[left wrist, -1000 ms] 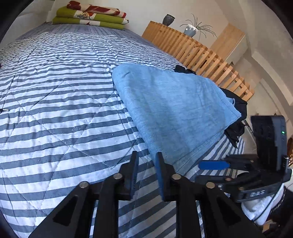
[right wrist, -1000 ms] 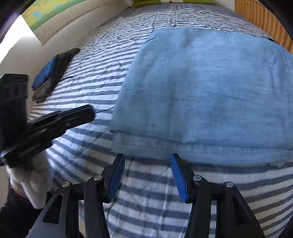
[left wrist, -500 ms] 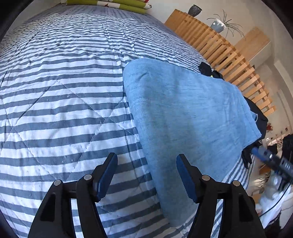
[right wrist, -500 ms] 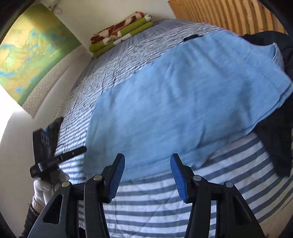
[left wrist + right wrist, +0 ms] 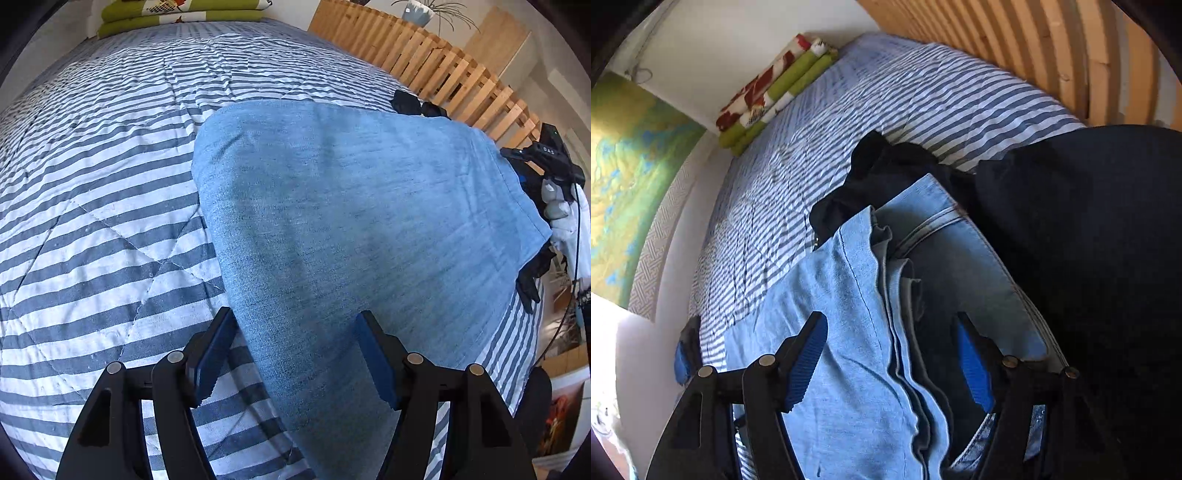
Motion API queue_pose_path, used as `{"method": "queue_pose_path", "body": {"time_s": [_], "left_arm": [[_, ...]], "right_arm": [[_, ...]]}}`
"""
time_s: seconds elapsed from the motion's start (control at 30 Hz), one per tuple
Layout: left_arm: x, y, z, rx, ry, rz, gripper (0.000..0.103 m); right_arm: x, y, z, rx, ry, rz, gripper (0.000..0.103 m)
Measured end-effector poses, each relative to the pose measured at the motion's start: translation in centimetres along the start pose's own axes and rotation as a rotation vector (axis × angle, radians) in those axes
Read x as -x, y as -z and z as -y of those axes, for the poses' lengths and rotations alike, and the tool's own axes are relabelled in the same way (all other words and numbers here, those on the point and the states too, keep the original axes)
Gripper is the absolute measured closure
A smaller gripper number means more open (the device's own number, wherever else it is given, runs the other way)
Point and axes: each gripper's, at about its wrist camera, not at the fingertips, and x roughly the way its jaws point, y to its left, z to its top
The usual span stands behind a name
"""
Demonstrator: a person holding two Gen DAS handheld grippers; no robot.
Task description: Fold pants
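The light blue pants (image 5: 362, 221) lie folded into a broad flat panel on the striped bed (image 5: 110, 184), near the slatted wooden rail (image 5: 443, 62); the left claw (image 5: 295, 354) hangs over their near edge, jaws well apart and holding nothing. Over at the stacked open ends, the right claw (image 5: 890, 362) has layered hems between its jaws, which are opening without pinching the cloth (a dark garment (image 5: 1089, 240) lies just beside). I'd say at least one fold is done; perhaps a final halving and tidying remain.
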Motion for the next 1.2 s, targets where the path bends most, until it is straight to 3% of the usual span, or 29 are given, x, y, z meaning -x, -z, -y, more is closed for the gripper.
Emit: {"method": "queue_pose_path", "body": {"time_s": [0.1, 0.2, 0.27, 0.33, 0.47, 0.53, 0.6, 0.67, 0.7, 0.73, 0.87, 0.9, 1.0, 1.07, 1.13, 1.2], "left_arm": [[0.1, 0.1, -0.2, 0.006, -0.004, -0.001, 0.033], [0.1, 0.1, -0.1, 0.004, -0.009, 0.002, 0.032], [0.0, 0.2, 0.0, -0.004, -0.012, 0.008, 0.031], [0.0, 0.3, 0.3, -0.019, -0.022, 0.014, 0.029], [-0.3, 0.3, 1.0, -0.041, -0.045, 0.015, 0.025], [-0.3, 0.3, 1.1, -0.041, -0.045, 0.015, 0.025], [-0.3, 0.2, 1.0, -0.041, -0.043, 0.012, 0.025], [-0.7, -0.2, 1.1, -0.042, -0.045, 0.010, 0.025], [-0.7, -0.2, 1.2, -0.041, -0.046, 0.008, 0.025], [-0.7, -0.2, 1.2, -0.040, -0.045, 0.008, 0.025], [-0.3, 0.1, 0.9, -0.039, -0.039, 0.009, 0.025], [-0.2, 0.2, 0.8, -0.039, -0.039, 0.010, 0.025], [-0.1, 0.3, 0.7, -0.041, -0.041, 0.012, 0.025], [-0.1, 0.3, 0.7, -0.040, -0.040, 0.013, 0.025], [-0.1, 0.4, 0.8, -0.043, -0.041, 0.014, 0.025], [-0.1, 0.4, 0.8, -0.045, -0.044, 0.012, 0.025]], "right_arm": [[-0.7, -0.2, -0.4, 0.055, 0.051, 0.032, 0.087], [1.4, 1.3, -2.4, 0.240, 0.012, 0.188, 0.096], [3.3, 3.2, -4.5, 0.448, -0.036, 0.316, 0.096], [4.0, 4.2, -5.3, 0.560, -0.043, 0.378, 0.096], [0.8, 1.7, -3.0, 0.452, 0.057, 0.257, 0.091], [-0.5, 0.2, -1.4, 0.352, 0.063, 0.173, 0.063], [-1.0, -1.1, 0.5, 0.231, -0.031, 0.123, 0.055], [-0.5, -1.7, 1.8, 0.131, -0.028, 0.171, 0.057], [-0.1, -1.7, 1.6, 0.118, -0.026, 0.211, 0.081], [0.4, -1.4, 0.8, 0.161, -0.037, 0.240, 0.096], [3.7, 1.7, -4.5, 0.485, -0.124, 0.330, 0.099], [4.0, 1.8, -4.6, 0.482, -0.082, 0.331, 0.096], [3.4, 0.0, -2.1, 0.301, 0.013, 0.243, 0.062], [2.8, -1.1, 0.3, 0.189, 0.031, 0.208, 0.060], [1.2, -1.9, 2.3, 0.090, -0.032, 0.103, 0.051], [-0.8, -2.3, 3.1, 0.035, -0.080, 0.037, 0.051]]}}
